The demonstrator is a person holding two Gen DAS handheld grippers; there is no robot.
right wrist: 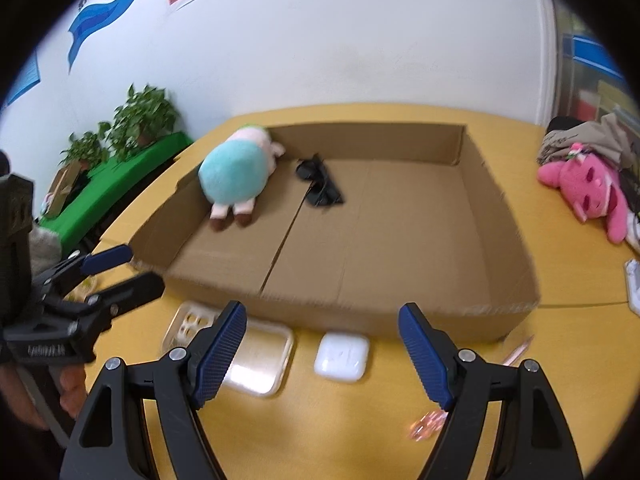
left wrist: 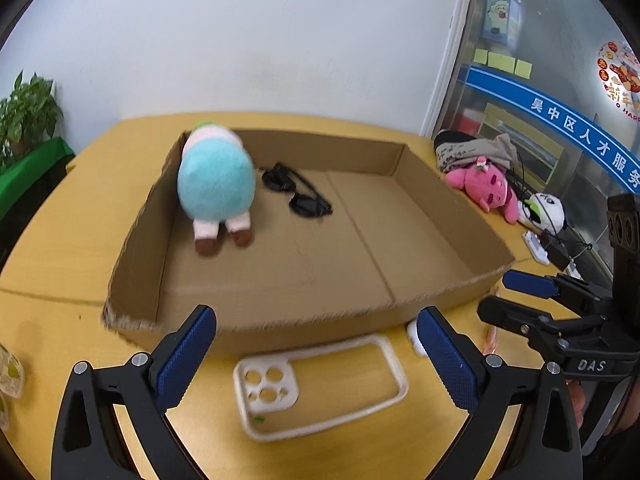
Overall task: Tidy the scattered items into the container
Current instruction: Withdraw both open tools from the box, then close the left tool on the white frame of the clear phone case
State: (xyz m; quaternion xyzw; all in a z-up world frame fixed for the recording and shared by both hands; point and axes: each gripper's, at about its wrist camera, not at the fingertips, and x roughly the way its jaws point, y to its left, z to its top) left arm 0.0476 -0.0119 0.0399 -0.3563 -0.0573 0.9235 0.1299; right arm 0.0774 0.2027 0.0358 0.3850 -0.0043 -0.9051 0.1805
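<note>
A shallow cardboard box [left wrist: 280, 320] [right wrist: 400, 314] lies on the yellow table. Inside it are a turquoise plush [left wrist: 216, 184] [right wrist: 236, 176] and black sunglasses [left wrist: 296, 192] [right wrist: 320, 184]. In front of the box lie a cream phone case [left wrist: 320, 384] [right wrist: 260, 364] and a white earbud case [right wrist: 341, 356], the latter mostly hidden in the left wrist view. My left gripper [left wrist: 316, 332] stands open just above the phone case, nothing between its fingers. My right gripper [right wrist: 322, 320] is open over the earbud case without touching it. A pink pen [right wrist: 520, 350] lies to the right.
A pink plush [left wrist: 484, 188] [right wrist: 580, 184], a panda plush [left wrist: 544, 208], a bag and cables lie at the table's right edge. Each view shows the other gripper at its side: right gripper [left wrist: 496, 294], left gripper [right wrist: 144, 267]. Potted plants [right wrist: 140, 120] stand on a green stand at left.
</note>
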